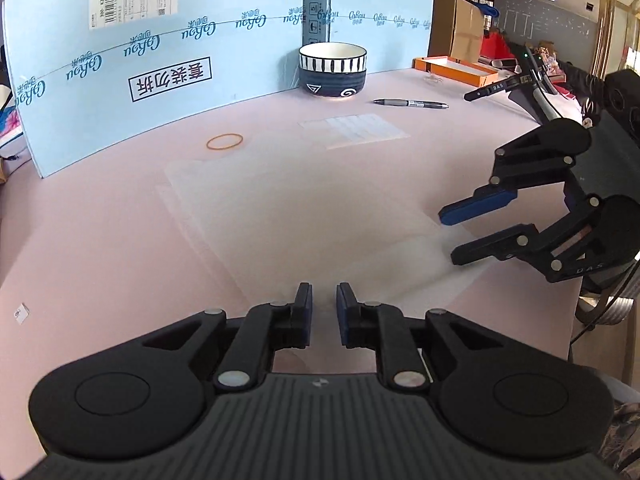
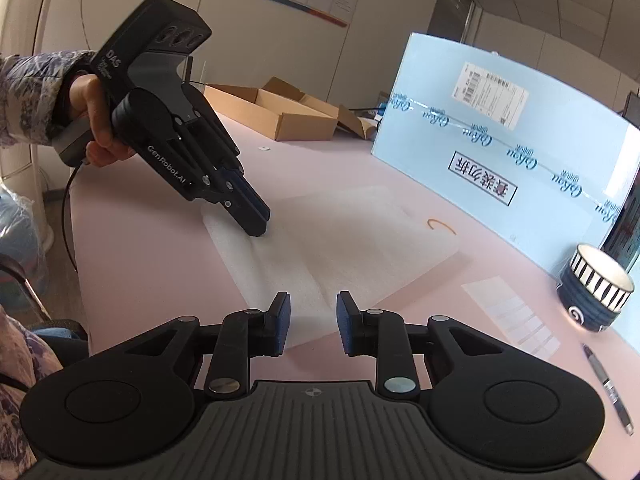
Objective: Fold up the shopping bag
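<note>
A translucent white shopping bag (image 1: 304, 216) lies flat on the pink table; it also shows in the right wrist view (image 2: 352, 248). My left gripper (image 1: 324, 308) is open by a narrow gap, low over the bag's near edge; in the right wrist view (image 2: 258, 226) its tips touch the bag's left edge. My right gripper (image 2: 312, 316) is open and empty over the bag's near edge; in the left wrist view (image 1: 450, 236) it hovers at the bag's right corner.
A striped bowl (image 1: 333, 69), a pen (image 1: 412, 103), an orange rubber band (image 1: 225, 142) and a clear sheet (image 1: 356, 128) lie beyond the bag. A blue cardboard wall (image 1: 120, 92) stands behind. An open cardboard box (image 2: 276, 114) sits at the far side. The table edge (image 1: 576, 240) is at right.
</note>
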